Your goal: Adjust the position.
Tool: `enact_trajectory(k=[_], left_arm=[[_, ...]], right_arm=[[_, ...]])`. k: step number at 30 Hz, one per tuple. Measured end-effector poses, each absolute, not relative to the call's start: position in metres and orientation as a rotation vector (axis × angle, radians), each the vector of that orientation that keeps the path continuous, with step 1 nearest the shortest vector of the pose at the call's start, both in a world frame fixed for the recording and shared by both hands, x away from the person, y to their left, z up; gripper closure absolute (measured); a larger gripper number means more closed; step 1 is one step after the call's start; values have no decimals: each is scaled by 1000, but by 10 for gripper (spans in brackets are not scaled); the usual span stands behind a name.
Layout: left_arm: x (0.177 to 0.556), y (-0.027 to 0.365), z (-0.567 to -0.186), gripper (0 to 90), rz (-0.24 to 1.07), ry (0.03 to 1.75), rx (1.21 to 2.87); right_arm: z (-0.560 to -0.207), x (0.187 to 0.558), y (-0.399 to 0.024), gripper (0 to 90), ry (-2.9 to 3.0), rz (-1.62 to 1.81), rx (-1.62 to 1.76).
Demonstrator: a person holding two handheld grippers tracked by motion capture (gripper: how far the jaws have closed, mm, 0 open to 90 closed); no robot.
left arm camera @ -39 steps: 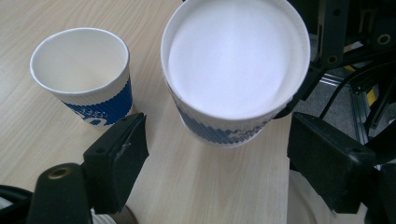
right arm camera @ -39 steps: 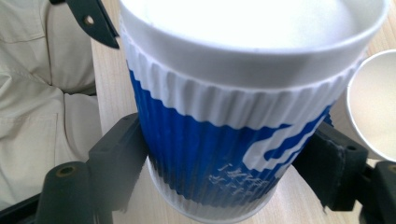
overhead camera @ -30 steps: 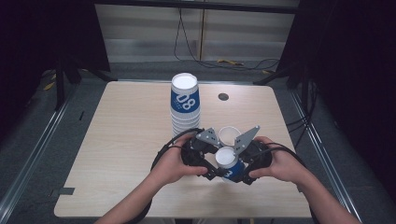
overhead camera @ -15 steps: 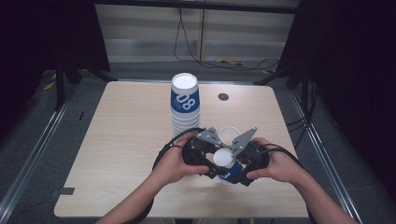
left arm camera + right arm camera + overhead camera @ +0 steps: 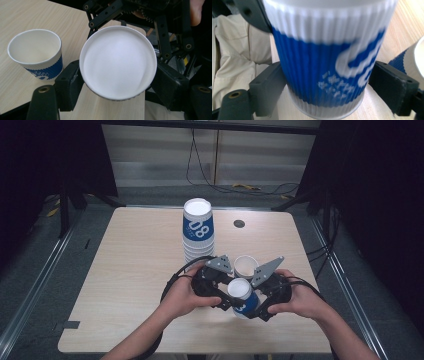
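A blue-and-white ribbed paper cup (image 5: 239, 292) is held low over the table's front between both grippers. My left gripper (image 5: 224, 295) comes in from the left. Its jaws have just been closing, and its pads (image 5: 71, 83) now press the cup (image 5: 117, 62) from both sides just under the white round end. My right gripper (image 5: 254, 304) comes in from the right and is shut on the cup's blue wall (image 5: 319, 70), with its pads (image 5: 270, 83) against the sides. A second cup (image 5: 245, 266) stands upright and open just behind, and it looks empty (image 5: 35, 53).
A tall stack of the same cups (image 5: 198, 227) stands upside down at the table's middle back. A small dark round disc (image 5: 239, 223) lies to its right. The pale wooden table (image 5: 135, 270) has bare room on its left half. Cables run across the floor beyond.
The left gripper's jaws have closed in on the cup that the right gripper holds. Both hands and the cup have stayed in place.
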State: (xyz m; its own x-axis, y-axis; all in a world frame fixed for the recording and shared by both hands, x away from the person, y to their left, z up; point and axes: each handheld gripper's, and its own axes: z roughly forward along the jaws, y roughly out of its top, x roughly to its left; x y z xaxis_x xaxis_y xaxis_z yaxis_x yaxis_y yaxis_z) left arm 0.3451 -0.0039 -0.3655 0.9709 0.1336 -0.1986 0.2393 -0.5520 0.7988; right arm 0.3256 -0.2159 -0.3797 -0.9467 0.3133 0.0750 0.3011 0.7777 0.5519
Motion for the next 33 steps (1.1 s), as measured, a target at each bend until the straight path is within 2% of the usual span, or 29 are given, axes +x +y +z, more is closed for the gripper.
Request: enact_trajectory(k=[23, 33], left_arm=[[349, 3, -359, 291, -105, 291, 2158], [350, 4, -360, 290, -91, 309, 2151]], right_arm=[[-402, 322, -234, 128, 2861, 1085, 634], [-400, 318, -246, 129, 2812, 1139, 642]])
